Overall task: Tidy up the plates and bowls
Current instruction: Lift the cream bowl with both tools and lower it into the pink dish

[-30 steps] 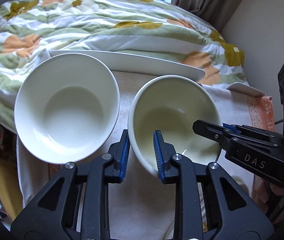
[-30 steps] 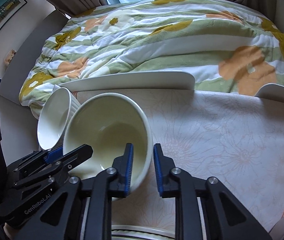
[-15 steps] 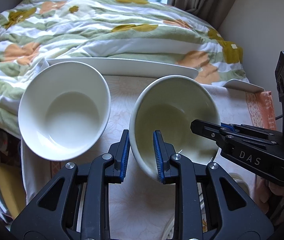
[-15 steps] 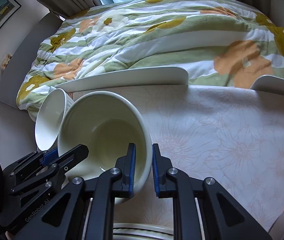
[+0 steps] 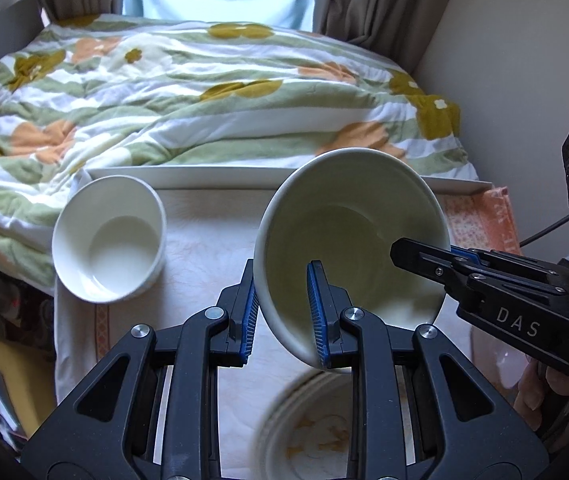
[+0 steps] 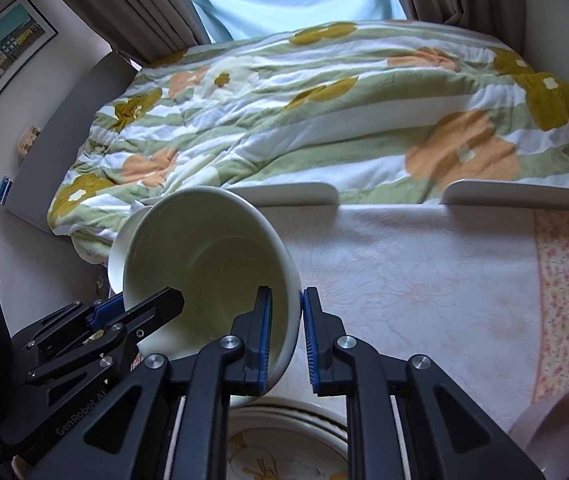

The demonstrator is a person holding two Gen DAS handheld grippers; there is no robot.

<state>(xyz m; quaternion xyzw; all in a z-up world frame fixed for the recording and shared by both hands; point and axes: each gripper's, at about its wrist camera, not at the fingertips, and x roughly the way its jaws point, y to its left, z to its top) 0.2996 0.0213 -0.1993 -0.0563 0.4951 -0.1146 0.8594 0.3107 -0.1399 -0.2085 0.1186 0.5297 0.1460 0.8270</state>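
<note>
Cream bowl [image 5: 348, 248] held tilted above the counter [image 5: 204, 248], mouth turned toward both cameras, gripped at two spots on its rim. Left gripper [image 5: 282, 312] closed on the near-left wall of the bowl: one blue-padded finger [image 5: 249, 316] outside, the other inside, wall pinched between. Right gripper [image 6: 287, 336] likewise clamped on the rim at the bowl's other side [image 6: 208, 272], one pad inside, one outside, only the wall's thickness between them. In the left wrist view, right gripper's fingers reaching in from the right edge at [image 5: 436, 258], over the bowl's far-right rim. In the right wrist view, left gripper's fingers coming in from the lower left at [image 6: 140, 312].

White bowl [image 5: 110, 238] upright on the counter to the left, apart from the held one; in the right wrist view only its edge showing behind the cream bowl at [image 6: 118, 248]. Stack of patterned plates [image 6: 284, 448] directly below the held bowl at the near edge, blurred in the left wrist view [image 5: 316, 428]. Pale floral cloth covering the counter, with an orange-patterned border [image 6: 564, 288] on the right. White raised edges [image 6: 292, 192] along the counter's far side. Beyond, a bed with a green, white and orange flowered quilt [image 5: 204, 92], curtains [image 5: 360, 0] and a bright window behind. Framed picture [image 6: 0, 60] on the left wall.
</note>
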